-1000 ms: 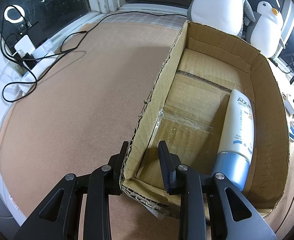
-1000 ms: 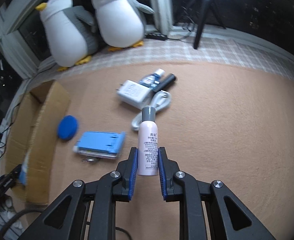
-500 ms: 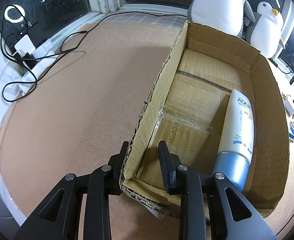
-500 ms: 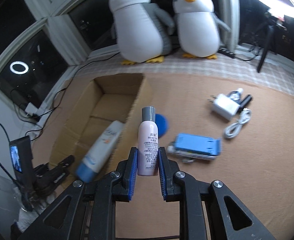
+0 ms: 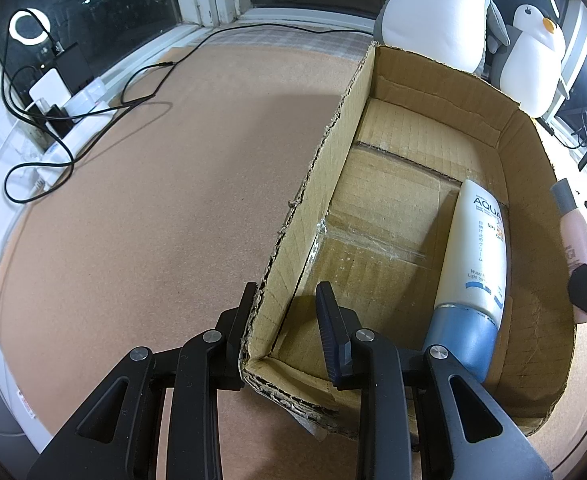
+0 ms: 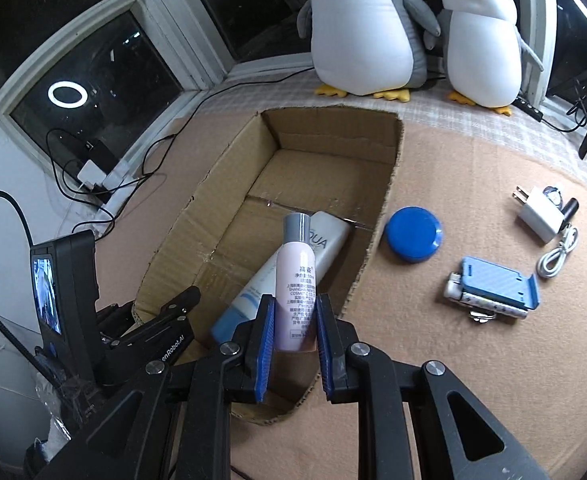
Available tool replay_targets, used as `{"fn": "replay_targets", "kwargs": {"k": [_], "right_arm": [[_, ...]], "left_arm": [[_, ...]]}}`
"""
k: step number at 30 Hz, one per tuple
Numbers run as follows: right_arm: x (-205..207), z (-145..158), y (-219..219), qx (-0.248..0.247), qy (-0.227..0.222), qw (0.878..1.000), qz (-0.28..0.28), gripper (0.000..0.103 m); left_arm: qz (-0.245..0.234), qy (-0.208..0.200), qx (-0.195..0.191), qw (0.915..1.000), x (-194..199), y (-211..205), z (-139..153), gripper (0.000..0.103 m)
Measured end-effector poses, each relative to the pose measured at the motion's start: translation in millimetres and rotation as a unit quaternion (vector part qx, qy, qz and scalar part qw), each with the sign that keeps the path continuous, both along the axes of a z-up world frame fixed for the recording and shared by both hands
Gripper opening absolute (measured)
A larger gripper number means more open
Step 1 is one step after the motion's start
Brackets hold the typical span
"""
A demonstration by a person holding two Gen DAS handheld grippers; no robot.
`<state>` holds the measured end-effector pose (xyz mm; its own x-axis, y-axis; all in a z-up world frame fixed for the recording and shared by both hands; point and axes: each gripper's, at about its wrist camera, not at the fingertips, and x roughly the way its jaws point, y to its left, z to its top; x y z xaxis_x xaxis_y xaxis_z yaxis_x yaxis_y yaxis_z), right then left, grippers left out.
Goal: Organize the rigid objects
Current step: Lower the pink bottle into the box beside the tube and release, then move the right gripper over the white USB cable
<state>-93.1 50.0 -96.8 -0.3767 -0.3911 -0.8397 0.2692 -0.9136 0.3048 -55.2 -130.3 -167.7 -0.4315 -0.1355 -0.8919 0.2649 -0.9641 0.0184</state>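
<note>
Over the box's open top: the right gripper (image 6: 291, 334) carries the pink bottle (image 6: 296, 280), blue pads clamped on its lower body, grey cap pointing toward the far wall.
Box: the cardboard box (image 5: 525, 148) lies on the tan mat (image 5: 153, 200), its far end toward the two plush penguins (image 6: 363, 28).
Left gripper: the left gripper (image 5: 287, 304) straddles the box's near left corner, one finger outside the wall and one inside; the wall touches the outer finger, but a visible gap remains on the inner side, so it stands open, bracing more than pinching.
Already inside: the white sunscreen tube (image 5: 473, 256) lies along the right wall, blue cap toward the near end.
Waiting on the mat, right of the box: blue round lid (image 6: 413, 233), blue phone stand (image 6: 497, 288), white charger (image 6: 541, 216), coiled cable (image 6: 557, 252).
Risk, release: if let go from here, the bottle would likely land on the tube and roll.
Risk, wall: a low descent could catch the torn right wall and shove the box, as the left hold looks loose.
Hard to make out: the bottle's base is hidden between the pads; in the left view the bottle is cut off at the edge; small items beside the charger are unclear.
</note>
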Motion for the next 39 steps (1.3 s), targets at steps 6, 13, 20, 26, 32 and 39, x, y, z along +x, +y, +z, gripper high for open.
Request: {"fn": "replay_targets", "kwargs": {"k": [6,13,20,26,32,39], "right_arm": [[-1,-4,-8,-0.005,-0.005,1.000,0.006,0.018],[5,5,-13,0.012,0.027,0.999,0.012,0.058],[3,7,-8,0.014,0.028,1.000,0.002,0.058],[3,9,9,0.008,0.026,0.999,-0.020,0.058],[-1,10,47,-0.001,0.020,0.997,-0.069,0.058],[-12,0,104,0.001,0.002,0.991,-0.132,0.058]], "left_arm": [[-0.001,0.000,0.000,1.0000,0,1,0,0.027],[-0.001,0.000,-0.001,1.0000,1,0,0,0.027],[-0.001,0.000,-0.001,1.0000,1,0,0,0.027],[-0.001,0.000,-0.001,1.0000,1,0,0,0.027],[0.000,0.000,-0.001,1.0000,1,0,0,0.027],[0.000,0.000,-0.001,1.0000,1,0,0,0.027]]}}
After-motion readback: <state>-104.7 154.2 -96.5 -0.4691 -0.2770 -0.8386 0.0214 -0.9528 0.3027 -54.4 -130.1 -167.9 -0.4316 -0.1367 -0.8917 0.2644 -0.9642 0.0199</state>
